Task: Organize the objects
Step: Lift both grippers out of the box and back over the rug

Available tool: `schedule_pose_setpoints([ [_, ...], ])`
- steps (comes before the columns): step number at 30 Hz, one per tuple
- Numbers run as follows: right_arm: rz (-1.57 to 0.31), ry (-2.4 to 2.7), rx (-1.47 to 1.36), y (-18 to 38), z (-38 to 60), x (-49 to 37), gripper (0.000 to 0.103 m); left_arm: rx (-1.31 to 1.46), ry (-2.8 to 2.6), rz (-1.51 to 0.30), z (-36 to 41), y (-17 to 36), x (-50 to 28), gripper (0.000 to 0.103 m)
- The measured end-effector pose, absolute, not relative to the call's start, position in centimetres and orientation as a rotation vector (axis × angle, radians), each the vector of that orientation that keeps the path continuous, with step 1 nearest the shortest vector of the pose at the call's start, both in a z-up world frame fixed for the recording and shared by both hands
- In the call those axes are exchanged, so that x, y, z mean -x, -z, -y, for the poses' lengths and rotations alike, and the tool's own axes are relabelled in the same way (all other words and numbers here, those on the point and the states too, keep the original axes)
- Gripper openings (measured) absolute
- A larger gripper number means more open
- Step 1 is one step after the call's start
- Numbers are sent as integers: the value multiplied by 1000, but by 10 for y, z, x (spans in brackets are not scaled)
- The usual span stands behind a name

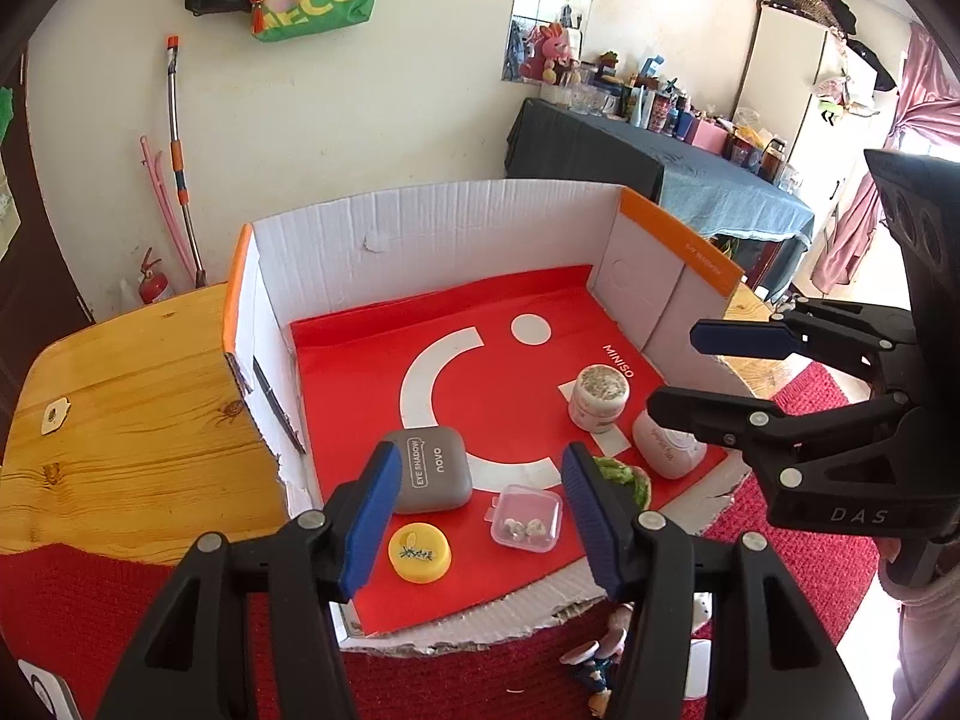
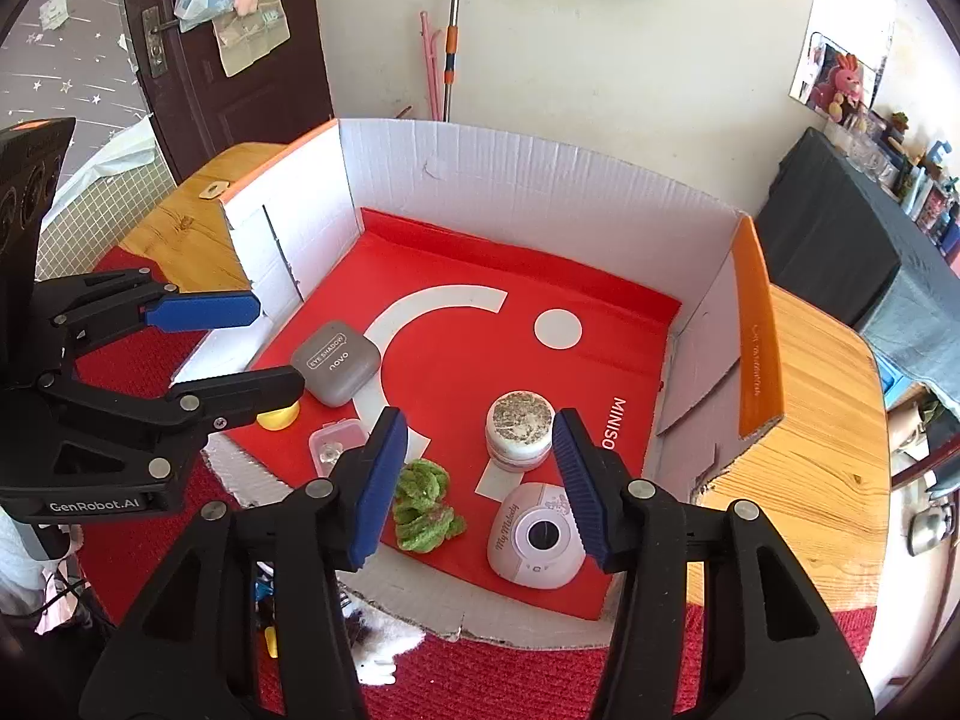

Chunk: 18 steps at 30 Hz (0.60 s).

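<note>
Over the box: both hand-held grippers hover above the open front of the cardboard box, which sits on the wooden tabletop; neither touches anything.
Left hand-held gripper: jaws spread wide with nothing between them, poised over the front-left items.
Right hand-held gripper: jaws likewise spread and holding nothing, above the front-right items.
Step in hand: seemingly choosing a first item to pick; no grasp has begun.
Doing it well: I would lower a gripper straight down so the 2 pads straddle 1 item only, centre it, and close on its sides. The round jar stands upright and looks easy to pinch across its body. The flat yellow cap and the grey eye shadow case sit low, so the pads must reach nearly to the liner.
Risk: the small clear case lies just beside the green scrunchie, so wide jaws could nudge a neighbour.
Box contents: 6 items on the red liner, all towards the front; the back half is bare.
Small clear case contents: a few tiny pale pieces, too small to identify.
Pink-white round device: at the front-right corner, near the jar.
</note>
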State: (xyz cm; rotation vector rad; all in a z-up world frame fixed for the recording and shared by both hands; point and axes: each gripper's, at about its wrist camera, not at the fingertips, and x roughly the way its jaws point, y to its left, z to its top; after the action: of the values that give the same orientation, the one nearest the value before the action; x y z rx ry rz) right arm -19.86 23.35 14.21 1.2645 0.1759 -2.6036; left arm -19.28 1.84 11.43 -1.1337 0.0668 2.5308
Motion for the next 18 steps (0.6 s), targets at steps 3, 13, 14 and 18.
schedule_pose_setpoints([
  [3,-170,2633,-1204,-138,-226,198,61,1078,-2549,-70,-18,-122,179,62],
  [13,-166,2732,-1020,-155,-218,146,76,940,-2597,-68,-15,-136,136,76],
  [14,-163,2743,-1006,-154,-217,140,77,931,-2603,-65,-14,-136,131,78],
  [18,-183,2799,-947,-148,-212,121,82,907,-2620,-38,-10,-132,115,83],
])
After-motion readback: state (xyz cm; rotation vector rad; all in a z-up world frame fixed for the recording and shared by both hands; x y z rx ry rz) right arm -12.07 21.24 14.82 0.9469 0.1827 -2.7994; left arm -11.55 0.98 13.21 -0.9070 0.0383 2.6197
